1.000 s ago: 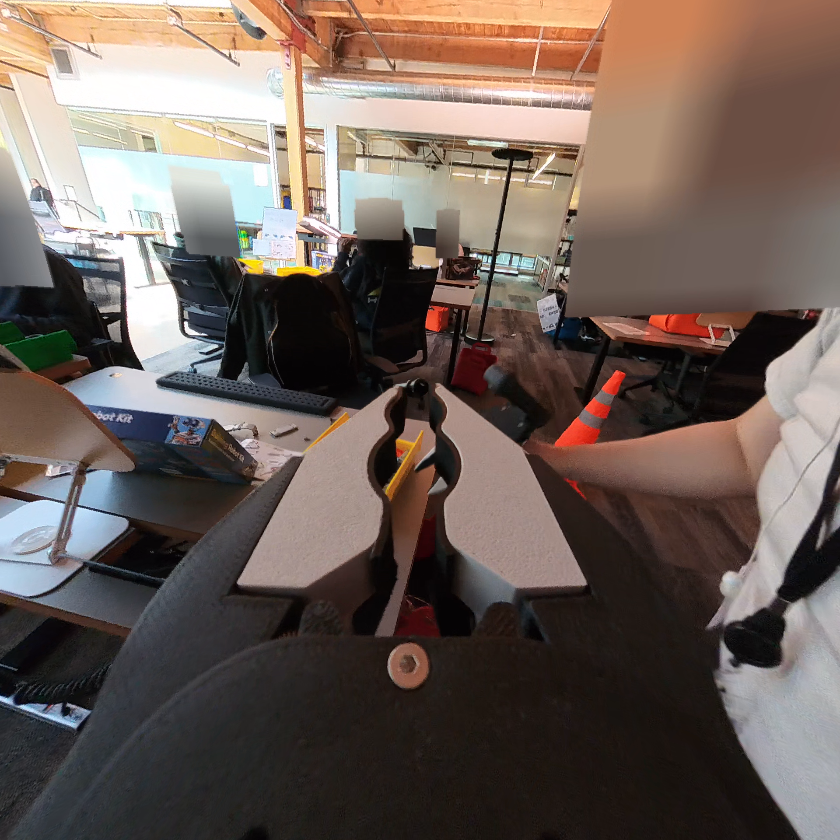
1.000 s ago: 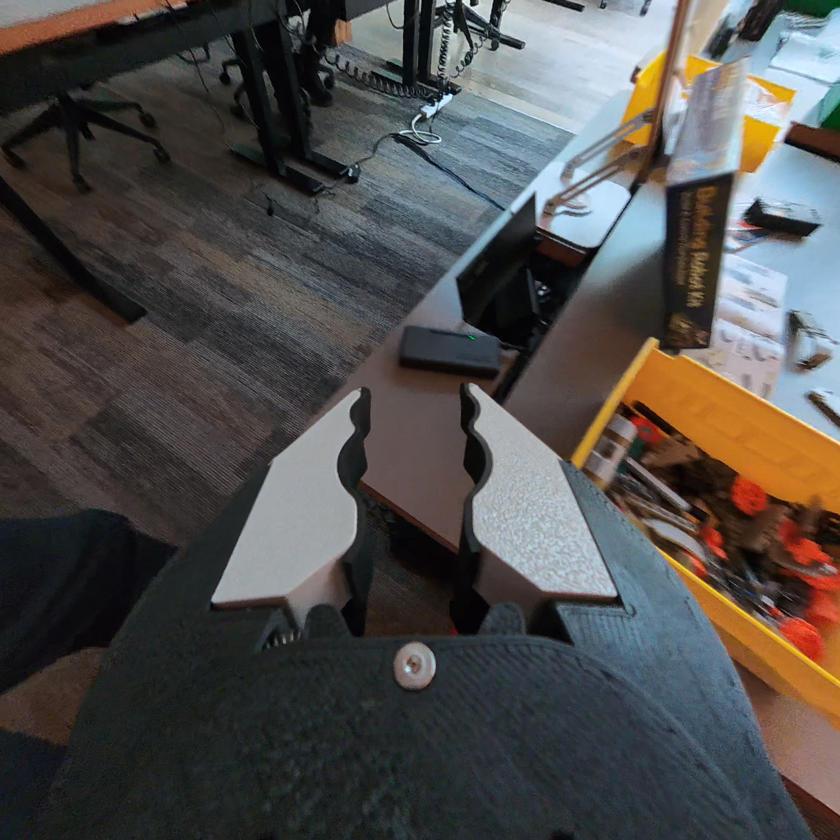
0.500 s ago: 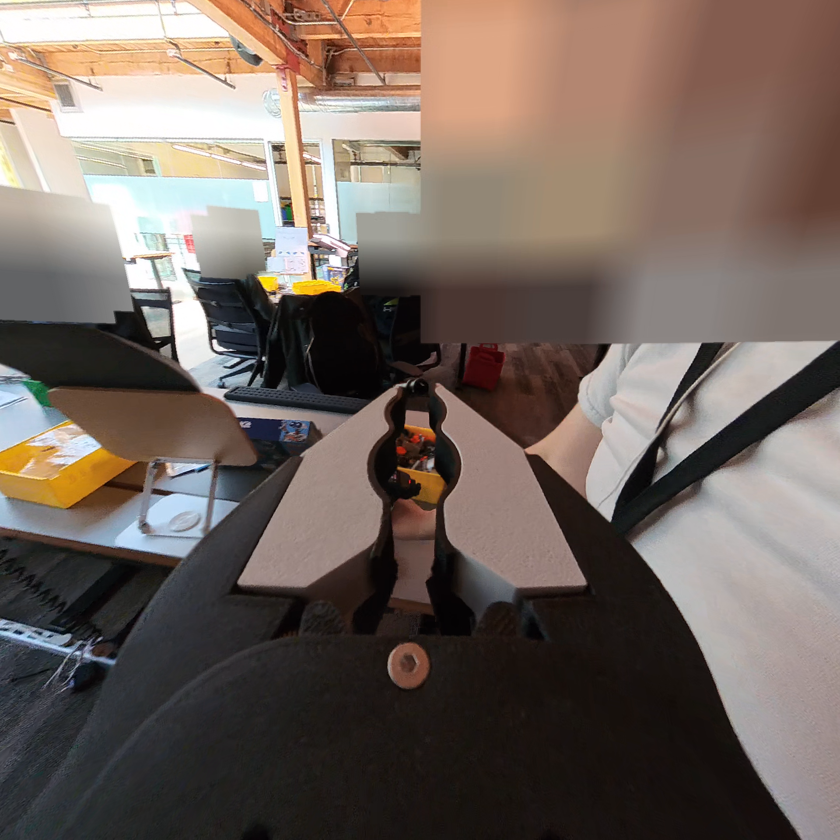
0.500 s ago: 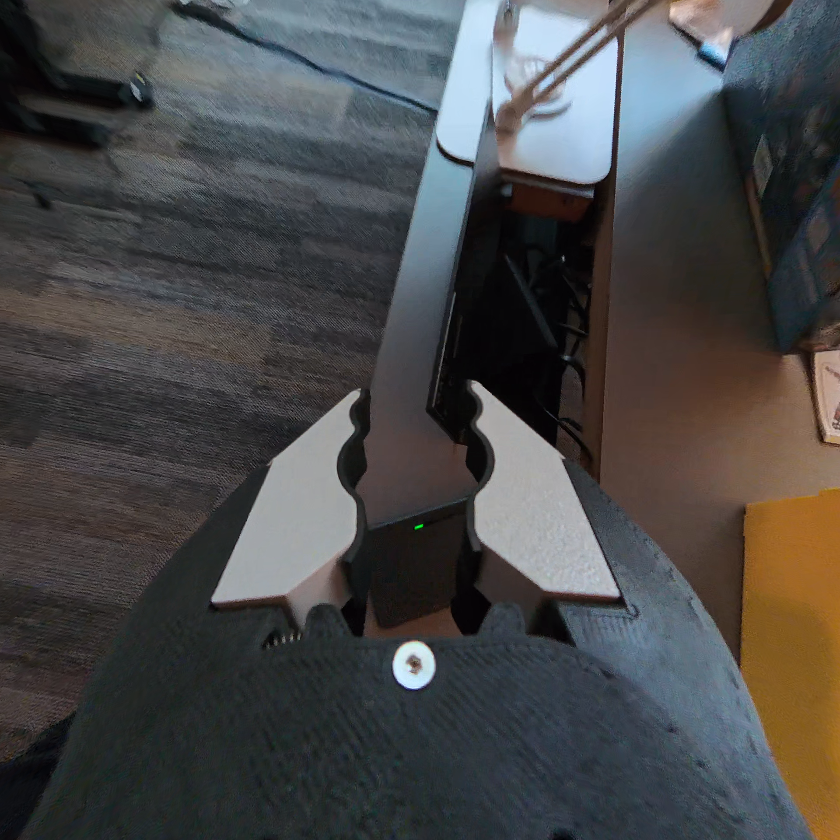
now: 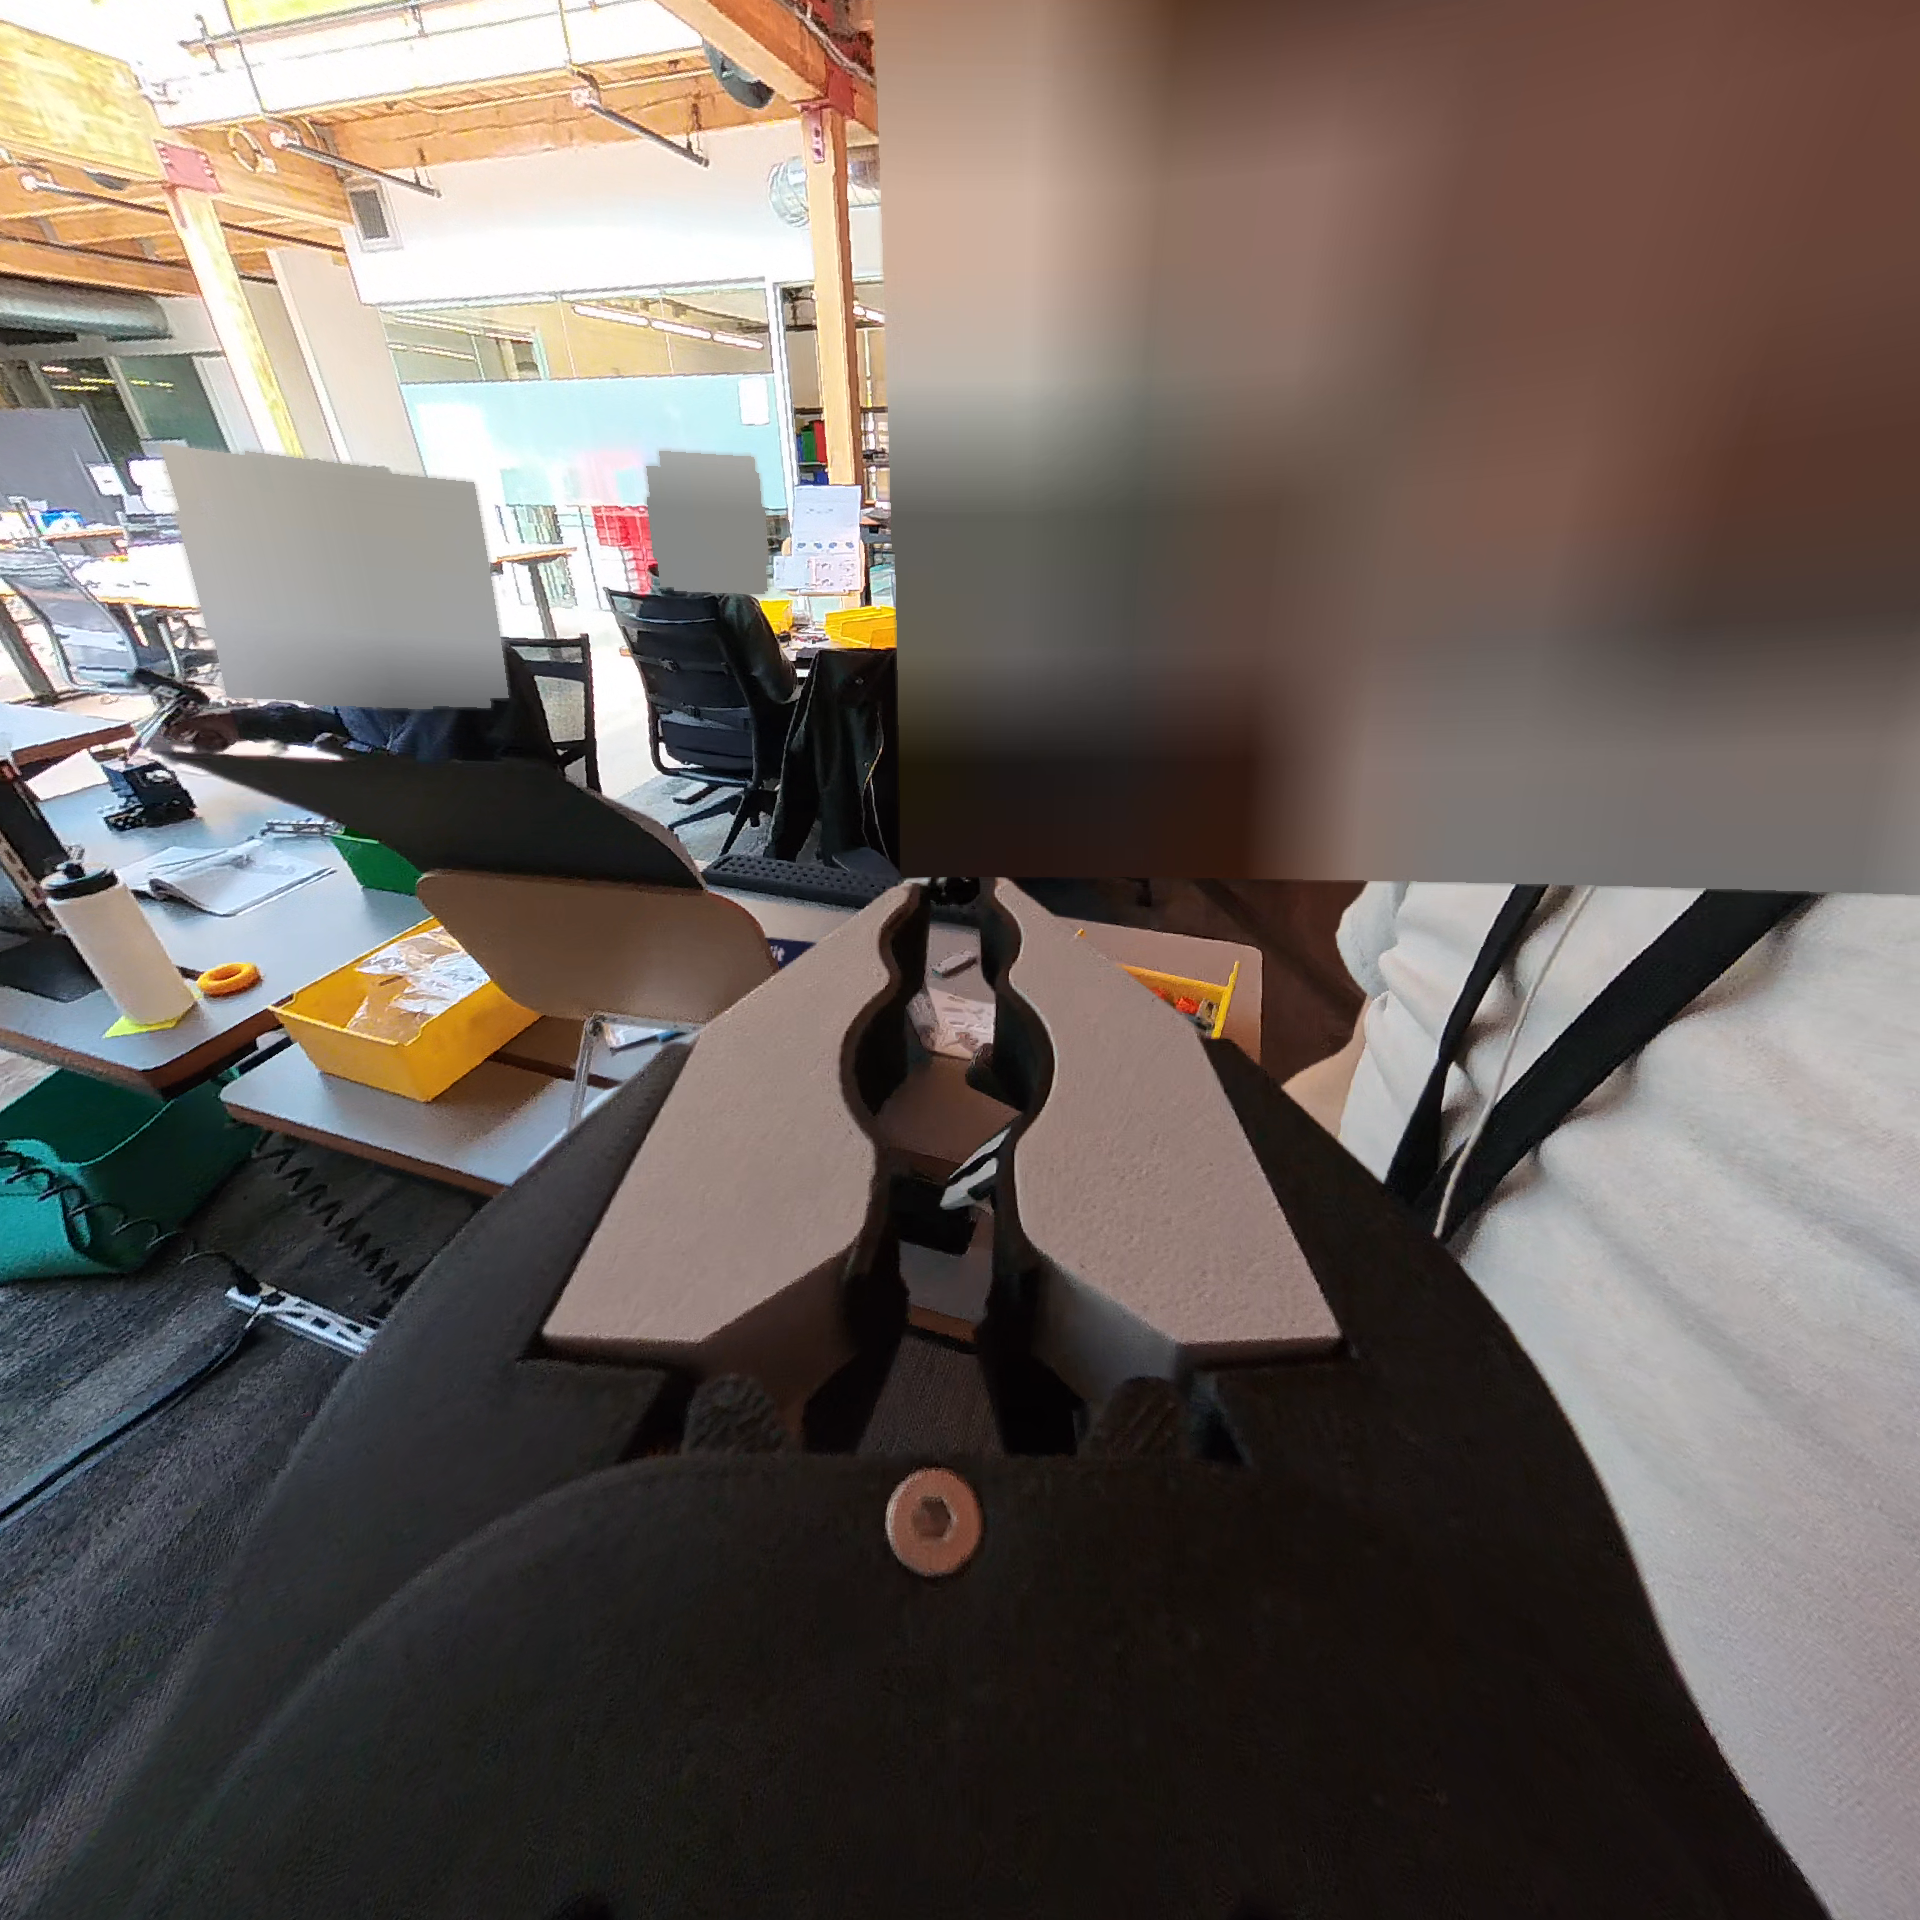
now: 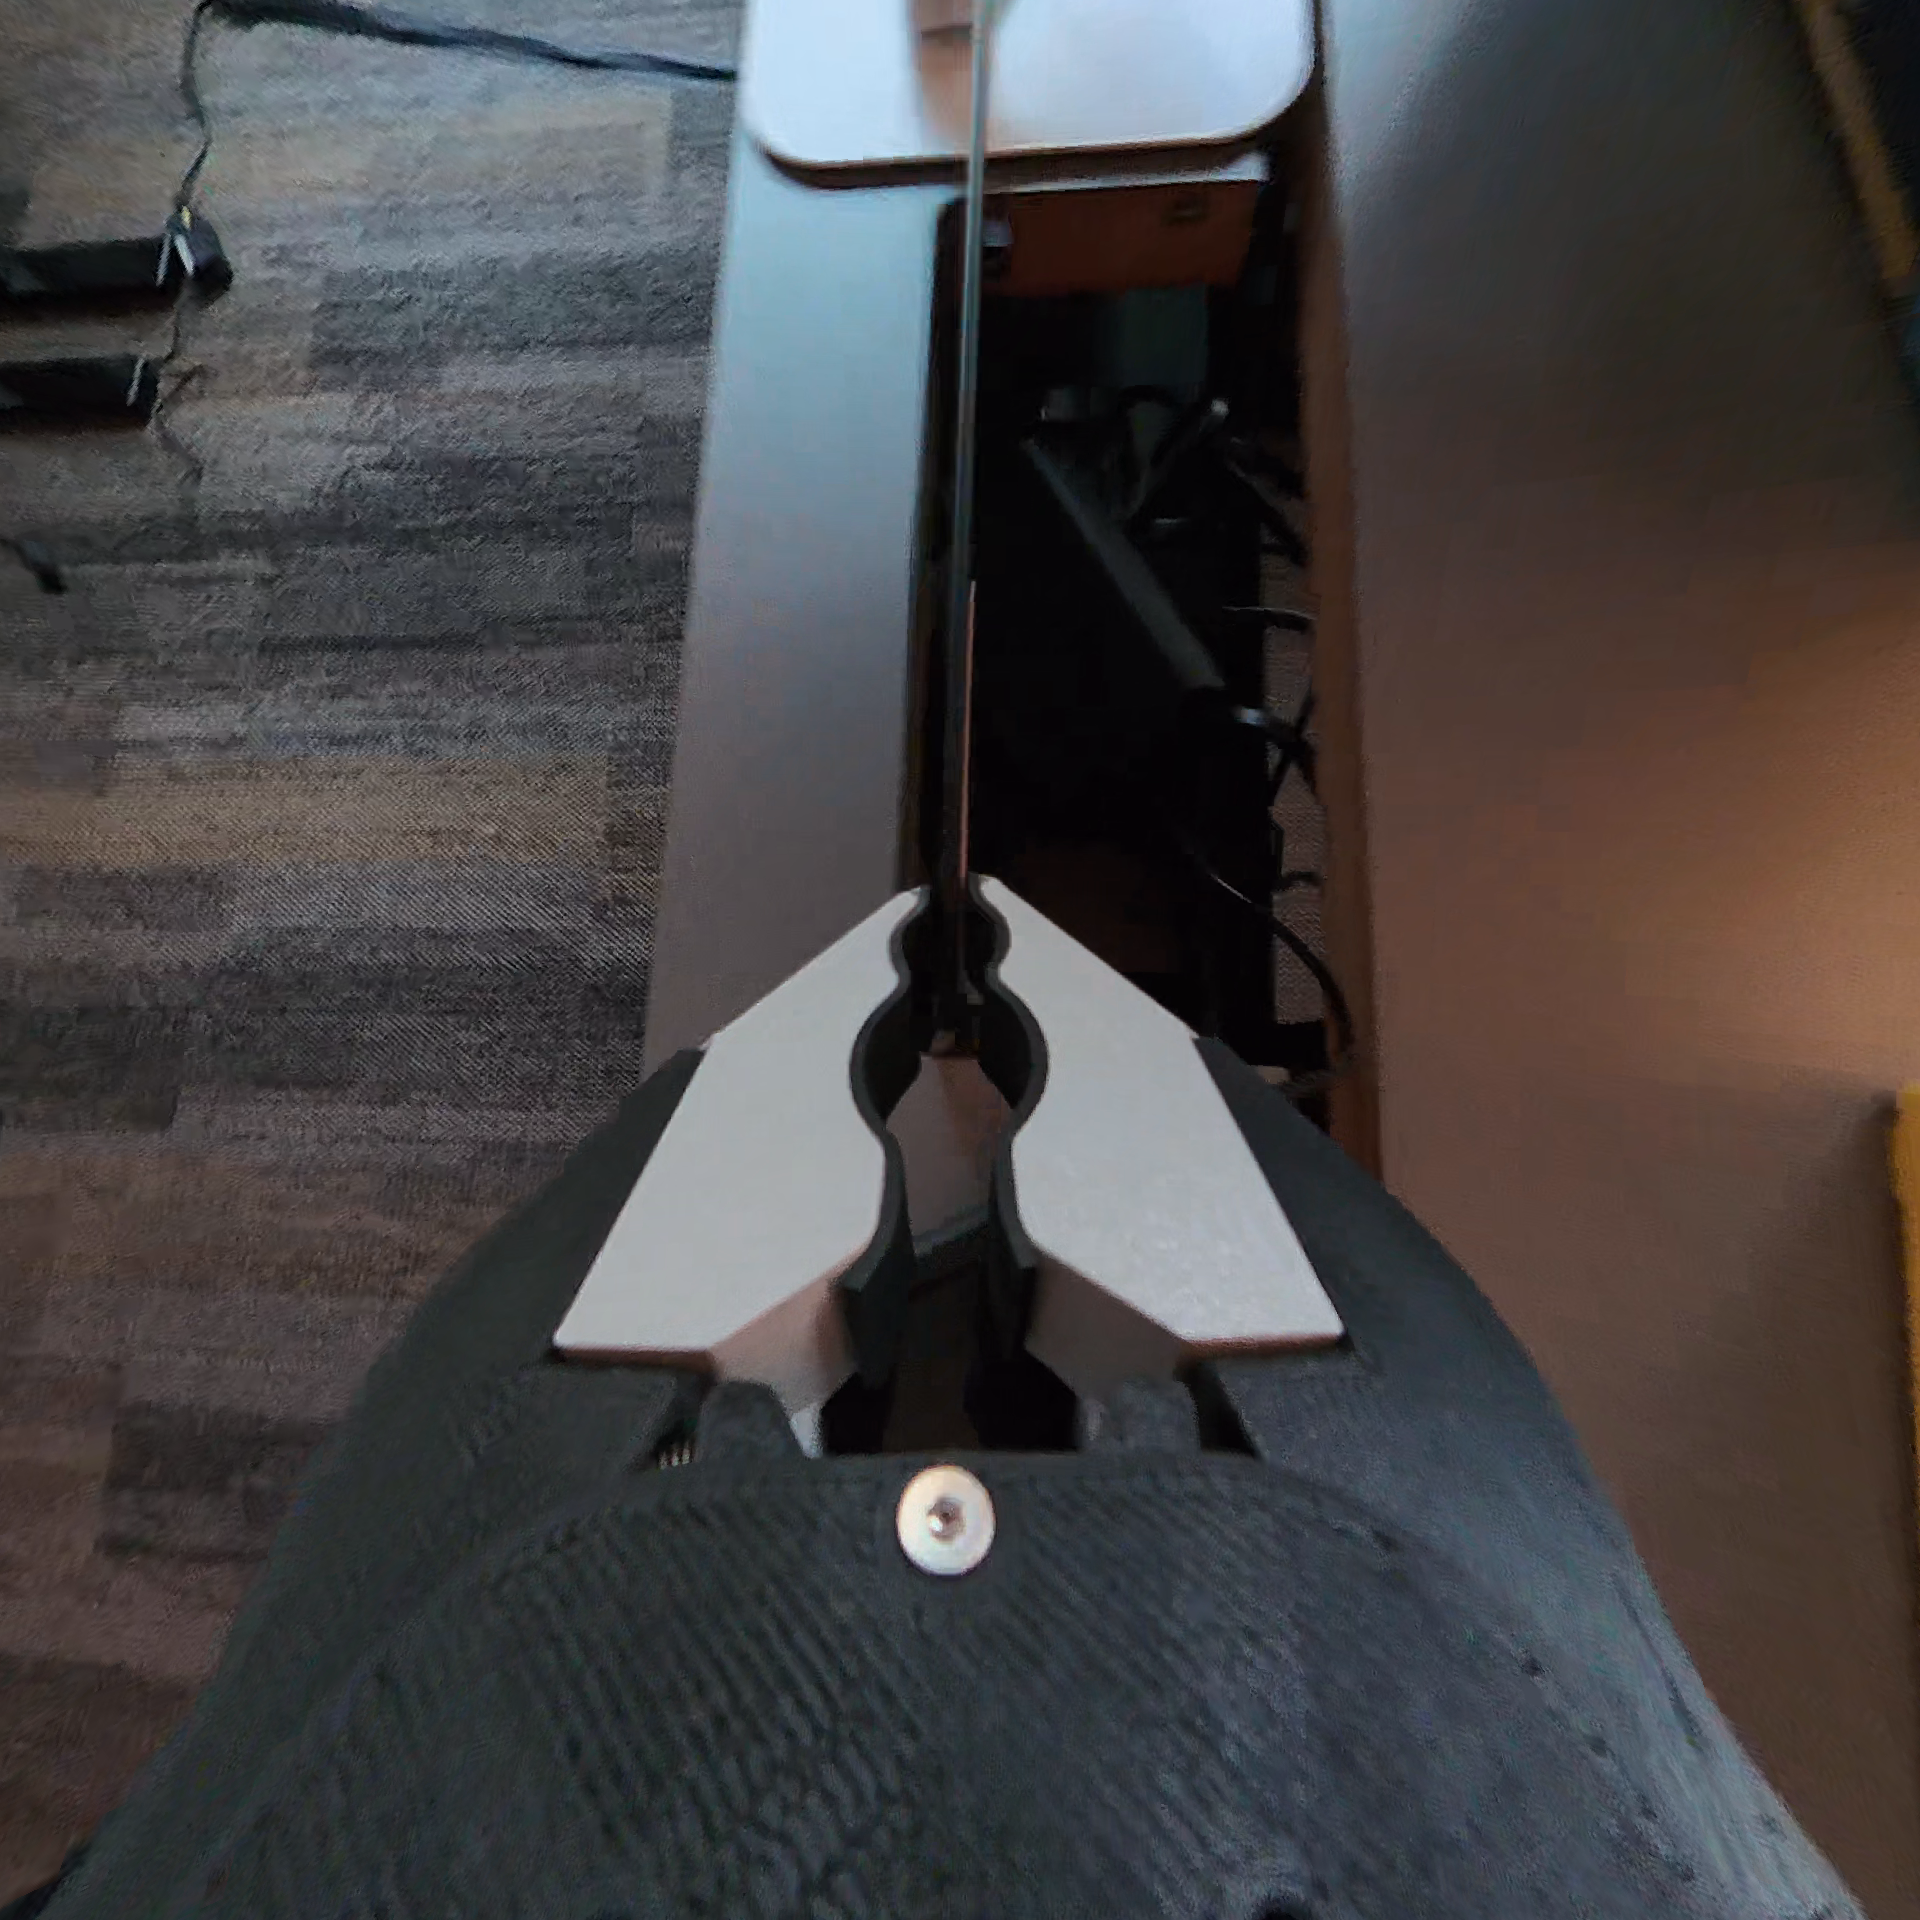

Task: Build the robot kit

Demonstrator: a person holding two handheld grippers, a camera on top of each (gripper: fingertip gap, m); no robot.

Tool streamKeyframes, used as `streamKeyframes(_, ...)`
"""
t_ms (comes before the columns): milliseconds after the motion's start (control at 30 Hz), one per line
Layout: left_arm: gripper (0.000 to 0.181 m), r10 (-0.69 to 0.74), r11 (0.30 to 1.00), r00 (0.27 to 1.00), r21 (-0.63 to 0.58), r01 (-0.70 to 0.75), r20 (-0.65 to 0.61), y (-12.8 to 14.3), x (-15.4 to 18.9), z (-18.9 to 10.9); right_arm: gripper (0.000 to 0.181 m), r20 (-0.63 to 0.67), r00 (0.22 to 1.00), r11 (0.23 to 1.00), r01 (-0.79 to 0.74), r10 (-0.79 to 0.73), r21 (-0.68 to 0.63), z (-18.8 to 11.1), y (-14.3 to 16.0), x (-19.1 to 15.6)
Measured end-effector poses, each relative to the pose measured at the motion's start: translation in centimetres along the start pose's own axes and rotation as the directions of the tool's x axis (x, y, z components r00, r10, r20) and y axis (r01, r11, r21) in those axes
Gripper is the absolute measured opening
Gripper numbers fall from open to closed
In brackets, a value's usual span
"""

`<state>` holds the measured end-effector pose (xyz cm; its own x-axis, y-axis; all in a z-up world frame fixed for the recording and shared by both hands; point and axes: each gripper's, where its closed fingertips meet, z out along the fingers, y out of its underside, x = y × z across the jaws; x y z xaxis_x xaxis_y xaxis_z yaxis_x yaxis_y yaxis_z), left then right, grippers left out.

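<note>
Flap: black flap [image 6: 951,675], thin and seen edge-on, upright over the cable well [image 6: 1122,623] cut into the grey desk [image 6: 800,520]; near end caught between the gripper's tips.
Right gripper: right gripper [image 6: 948,894] narrowed onto the flap's edge, one finger on each side; probably pinched so as to keep the flap raised and the well uncovered.
Beyond the flap: white stand base [image 6: 1039,104] at the far end of the desk; dark cables down in the well; carpet [image 6: 312,623] to the left.
Left gripper: left gripper [image 5: 954,896] lifted clear of the desk, tips all but touching, nothing seen between them; apparently just held aside, idle.
Around it: white shirt [image 5: 1662,1247] just beside on the right; tan stand plate [image 5: 603,945], yellow bin [image 5: 395,1049] of clear bags, white bottle [image 5: 114,956] and orange ring [image 5: 229,979] on the desks to the left.
</note>
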<state>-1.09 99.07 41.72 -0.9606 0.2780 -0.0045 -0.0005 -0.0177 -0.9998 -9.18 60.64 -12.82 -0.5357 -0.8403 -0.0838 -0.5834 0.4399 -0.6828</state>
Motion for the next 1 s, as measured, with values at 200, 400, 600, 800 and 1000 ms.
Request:
streamKeyframes(200,0.007,0.007,1.000,0.999,-0.016,-0.007,-0.038,-0.5,-1.2,3.7,0.007,0.241,0.936,0.965,-0.237,0.257,-0.109,0.4,0.7,2.7)
streamKeyframes(400,0.007,0.002,1.000,0.998,-0.027,-0.004,-0.065,-1.0,-1.1,6.4,0.020,0.215,0.942,0.952,-0.210,0.258,-0.222,2.0,3.0,6.1)
streamKeyframes(600,0.007,0.020,0.999,0.996,-0.036,-0.023,-0.089,-1.6,-0.1,8.0,0.002,0.138,0.986,0.992,-0.086,0.098,-0.090,-1.5,-0.5,9.1)
streamKeyframes(800,0.007,0.026,0.999,0.980,-0.013,-0.029,-0.198,-1.5,1.5,8.7,0.007,0.095,0.995,0.990,-0.006,-0.008,0.138,-11.0,-3.2,10.0)
streamKeyframes(1000,0.007,0.043,0.998,0.923,0.062,-0.021,-0.383,-1.2,3.5,8.4,0.015,0.102,0.995,0.990,-0.001,-0.014,0.140,-17.5,2.4,6.3)
